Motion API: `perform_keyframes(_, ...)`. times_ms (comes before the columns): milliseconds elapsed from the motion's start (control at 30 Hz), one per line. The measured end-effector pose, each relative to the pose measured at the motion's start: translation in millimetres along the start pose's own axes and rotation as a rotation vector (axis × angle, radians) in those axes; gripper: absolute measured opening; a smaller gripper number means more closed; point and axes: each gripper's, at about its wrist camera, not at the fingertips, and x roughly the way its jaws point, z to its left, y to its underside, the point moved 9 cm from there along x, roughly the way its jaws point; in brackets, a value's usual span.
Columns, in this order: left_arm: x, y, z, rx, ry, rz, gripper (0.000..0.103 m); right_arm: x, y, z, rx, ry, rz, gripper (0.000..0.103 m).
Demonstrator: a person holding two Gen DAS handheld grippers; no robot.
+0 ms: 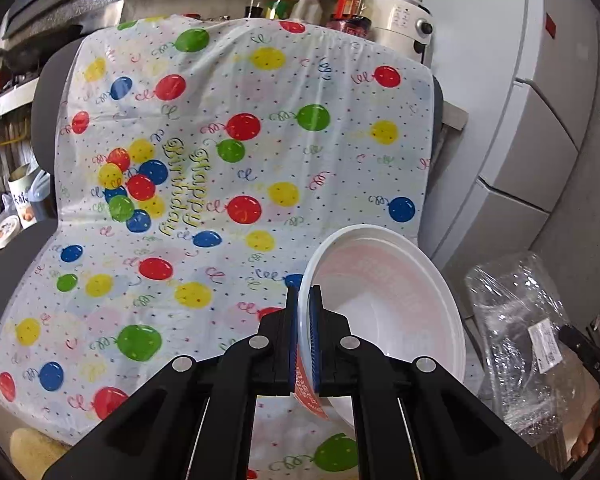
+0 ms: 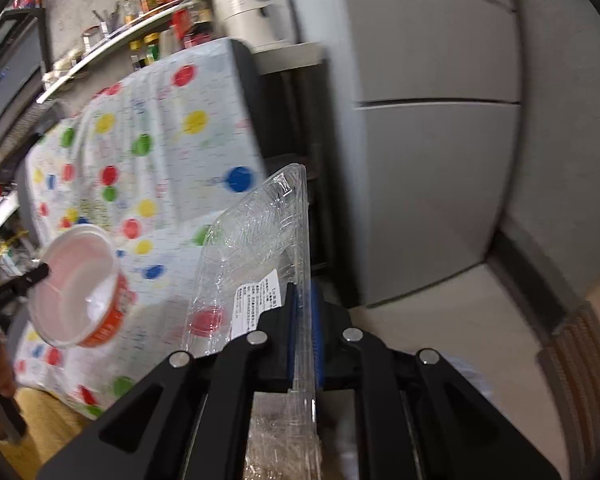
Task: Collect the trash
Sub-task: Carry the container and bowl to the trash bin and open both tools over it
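My left gripper (image 1: pixel 304 292) is shut on the rim of an empty white noodle bowl (image 1: pixel 384 304) with a red printed outside, held tilted above the table's right edge. The bowl also shows in the right wrist view (image 2: pixel 76 280), with the left gripper (image 2: pixel 40 272) at its rim. My right gripper (image 2: pixel 305 292) is shut on the edge of a clear plastic food tray (image 2: pixel 256 248) with a white label, held in the air beside the table. The tray also shows at the right of the left wrist view (image 1: pixel 516 332).
The table wears a balloon-print Happy Birthday cloth (image 1: pixel 228 168). Bottles (image 1: pixel 278 2) and a white appliance (image 1: pixel 404 24) stand behind it. A grey fridge (image 2: pixel 432 128) is to the right. A woven mat (image 2: pixel 580 364) lies on the floor.
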Motion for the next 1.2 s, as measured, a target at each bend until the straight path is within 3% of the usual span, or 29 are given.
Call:
perform_keyframes(233, 11, 17, -21, -0.003, 0.035, 0.030, 0.006, -24, 37, -82, 0.015, 0.206, 0.032, 0.007)
perform_keyframes(400, 16, 22, -28, 0.009, 0.036, 0.051, 0.006, -6, 86, -132, 0.034, 0.337, 0.148, 0.007)
perform_keyframes(500, 16, 23, -31, 0.010, 0.037, 0.051, 0.006, 18, 114, -153, 0.080, 0.343, 0.222, 0.007)
perform_keyframes(533, 16, 23, -32, 0.010, 0.037, 0.050, 0.006, 26, 120, -157, 0.097, 0.334, 0.239, 0.009)
perform_keyframes(600, 16, 24, -33, 0.007, 0.042, 0.051, 0.006, 40, 129, -166, 0.135, 0.322, 0.266, 0.026)
perform_keyframes(633, 15, 24, -34, 0.008, 0.046, 0.051, 0.006, 43, 128, -168, 0.144, 0.327, 0.264, 0.039)
perform_keyframes(767, 12, 27, -41, 0.003, 0.076, 0.056, 0.006, 36, 117, -160, 0.150, 0.294, 0.220, 0.040)
perform_keyframes(867, 10, 36, -59, 0.004, 0.147, 0.078, 0.006, 11, 93, -136, 0.094, 0.286, 0.153, 0.044)
perform_keyframes(1033, 8, 66, -119, 0.076, 0.293, 0.137, 0.006, -30, 55, -90, -0.034, 0.254, 0.030, 0.050)
perform_keyframes(1200, 19, 109, -198, 0.196, 0.422, 0.226, 0.006, -53, 28, -71, -0.109, 0.247, -0.052, 0.052)
